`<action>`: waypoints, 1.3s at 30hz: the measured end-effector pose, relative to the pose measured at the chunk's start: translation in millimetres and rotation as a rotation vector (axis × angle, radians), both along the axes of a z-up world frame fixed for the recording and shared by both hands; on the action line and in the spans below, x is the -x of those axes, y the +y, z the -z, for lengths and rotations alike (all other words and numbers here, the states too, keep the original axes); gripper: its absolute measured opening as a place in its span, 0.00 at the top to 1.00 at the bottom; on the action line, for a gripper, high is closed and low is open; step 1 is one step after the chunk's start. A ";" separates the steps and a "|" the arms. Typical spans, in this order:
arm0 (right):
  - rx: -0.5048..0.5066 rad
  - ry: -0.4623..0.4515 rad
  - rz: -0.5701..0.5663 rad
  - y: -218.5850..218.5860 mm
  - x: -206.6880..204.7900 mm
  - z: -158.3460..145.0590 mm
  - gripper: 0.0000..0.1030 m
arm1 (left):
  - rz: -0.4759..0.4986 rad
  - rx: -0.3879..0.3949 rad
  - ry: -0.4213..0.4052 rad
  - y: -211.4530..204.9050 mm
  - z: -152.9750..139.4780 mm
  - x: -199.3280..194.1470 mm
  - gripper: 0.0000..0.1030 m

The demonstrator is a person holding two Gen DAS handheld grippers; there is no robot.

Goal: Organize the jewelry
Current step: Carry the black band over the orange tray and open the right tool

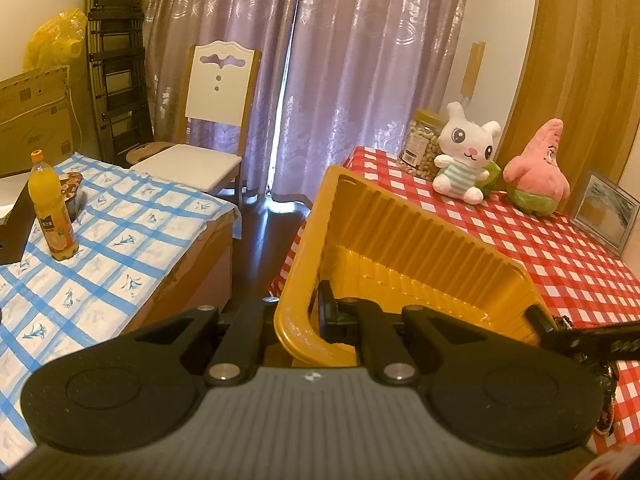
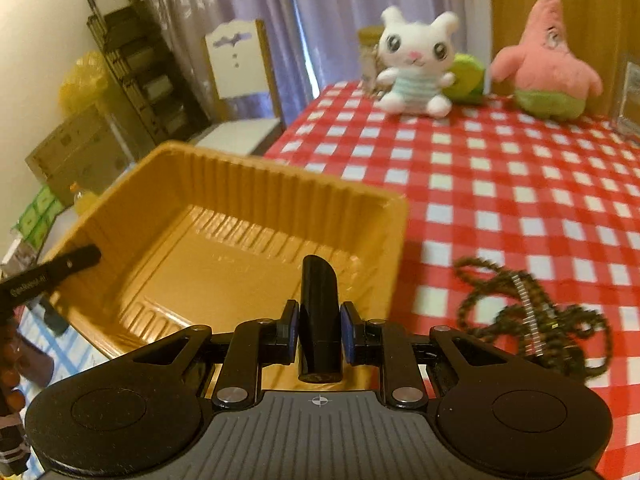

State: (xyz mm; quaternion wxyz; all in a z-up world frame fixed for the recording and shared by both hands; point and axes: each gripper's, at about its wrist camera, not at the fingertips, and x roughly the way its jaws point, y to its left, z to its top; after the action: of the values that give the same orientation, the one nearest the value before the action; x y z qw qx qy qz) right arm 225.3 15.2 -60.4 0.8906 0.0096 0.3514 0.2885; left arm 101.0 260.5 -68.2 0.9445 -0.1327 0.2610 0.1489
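A ribbed yellow plastic tray (image 1: 400,232) is tilted up at the left edge of the red-checked table (image 1: 560,256). My left gripper (image 1: 298,308) is shut on the tray's near rim. The tray (image 2: 240,184) is empty inside in the right wrist view, where the left gripper's finger (image 2: 52,272) shows at its left wall. My right gripper (image 2: 320,332) is shut on a black tube (image 2: 318,292) that stands upright between its blue pads, over the tray's near edge. A dark beaded necklace (image 2: 532,320) lies coiled on the cloth to the right. More beads (image 1: 606,400) show beside the right gripper's finger (image 1: 592,340).
A white plush rabbit (image 2: 416,60), a pink star plush (image 2: 548,68) and a nut jar (image 1: 422,144) stand at the table's far side, with a picture frame (image 1: 608,212) at the right. To the left, a blue-checked table (image 1: 100,240) bears a juice bottle (image 1: 52,208); a chair (image 1: 212,120) stands behind.
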 end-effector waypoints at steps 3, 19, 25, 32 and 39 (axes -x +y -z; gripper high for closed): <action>0.039 0.009 -0.006 9.2 -5.3 8.5 0.79 | 0.004 -0.003 0.007 -1.5 -0.4 -0.1 0.94; -0.112 0.006 0.109 -36.6 27.3 5.2 0.76 | 0.026 -0.028 0.028 -3.5 -0.3 0.6 0.94; -0.082 0.035 0.272 -93.8 33.3 9.8 0.76 | 0.016 -0.052 0.042 -7.2 -2.4 -0.5 0.94; 0.002 0.057 0.308 -128.3 26.2 28.7 0.76 | -0.006 -0.070 0.059 -11.5 -5.1 -2.0 0.93; -0.022 0.093 0.267 -129.7 16.2 45.5 0.76 | -0.019 -0.082 0.070 -15.9 -7.2 -2.5 0.93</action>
State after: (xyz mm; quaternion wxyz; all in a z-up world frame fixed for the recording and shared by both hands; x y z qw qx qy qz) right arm 209.1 -114.5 -105.9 0.9037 0.0795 0.3846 0.1706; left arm 103.6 244.6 -61.0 0.9381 -0.0909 0.2861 0.1731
